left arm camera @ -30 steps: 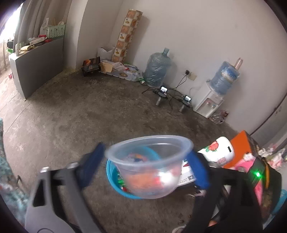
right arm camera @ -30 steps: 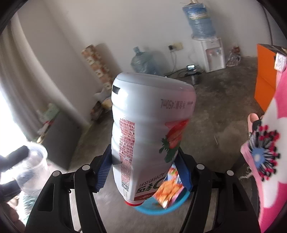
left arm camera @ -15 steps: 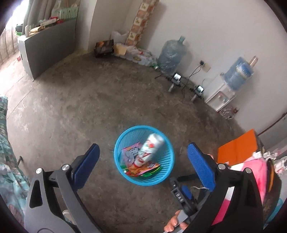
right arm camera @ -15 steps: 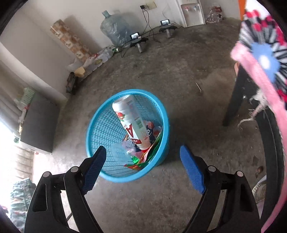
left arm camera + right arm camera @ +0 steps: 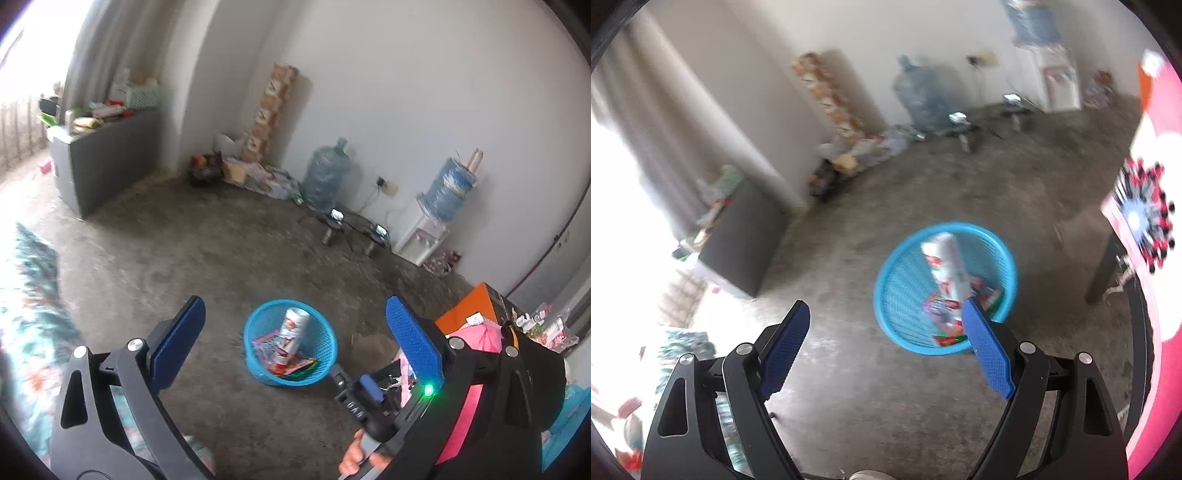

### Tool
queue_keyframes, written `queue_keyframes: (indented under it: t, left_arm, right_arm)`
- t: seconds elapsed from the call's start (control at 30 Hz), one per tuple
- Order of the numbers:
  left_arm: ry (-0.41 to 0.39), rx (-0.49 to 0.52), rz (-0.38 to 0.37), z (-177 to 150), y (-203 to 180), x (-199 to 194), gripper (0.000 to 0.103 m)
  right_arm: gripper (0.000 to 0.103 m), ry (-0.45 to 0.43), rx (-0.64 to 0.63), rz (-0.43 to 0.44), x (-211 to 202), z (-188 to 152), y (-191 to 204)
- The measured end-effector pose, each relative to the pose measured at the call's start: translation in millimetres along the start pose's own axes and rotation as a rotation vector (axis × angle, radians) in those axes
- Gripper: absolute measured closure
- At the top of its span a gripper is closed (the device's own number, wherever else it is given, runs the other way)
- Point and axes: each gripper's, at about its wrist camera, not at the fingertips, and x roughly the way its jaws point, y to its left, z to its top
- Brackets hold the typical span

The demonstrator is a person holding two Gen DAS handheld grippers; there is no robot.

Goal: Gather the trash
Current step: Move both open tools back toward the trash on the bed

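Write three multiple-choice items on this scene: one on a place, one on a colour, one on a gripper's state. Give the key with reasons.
1. Where is the white bottle?
A. in the basket
B. on the grey cabinet
C. in the left gripper

2. What colour is the basket?
A. red
B. blue
C. green

3. How is the right gripper?
A. shut on a cup
B. shut on a wrapper
C. open, nothing between its pads

Key: A, the bottle leans inside the mesh wall among wrappers; B, its rim and wall are blue; C, bare floor shows between the wide-apart pads.

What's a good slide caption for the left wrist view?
Open left claw above round blue plastic mesh basket holding white bottle and wrappers.
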Motion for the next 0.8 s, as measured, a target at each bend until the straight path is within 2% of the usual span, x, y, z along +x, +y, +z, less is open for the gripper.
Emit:
queue_keyframes:
  t: [0.13, 0.23, 0.4, 0.67, 0.8]
  left_arm:
    - [-0.061, -0.009, 0.051, -4, 21, -53, 0.009]
    - [-0.097, -0.014, 0.113, -14, 44, -93, 0.009]
    - [-0.149, -0.072, 0.224, -39, 91, -156, 0.009]
    - [-0.214, -0.225, 0.381, -87, 159, -239, 0.009]
    - [-0.254, -0.273, 0.451, -104, 181, -265, 0.009]
  right_arm:
    - [0.018, -0.007, -0.095, 0.041, -23, 3, 40]
    - [0.013, -0.008, -0.173, 0.077, -40, 0, 69]
    - [0.009, -0.007, -0.312, 0.091, -64, -12, 116]
    - [0.006, -0.018, -0.568, 0.119, -105, -53, 192]
    - [0.006, -0.025, -0.734, 0.087, -121, -85, 232]
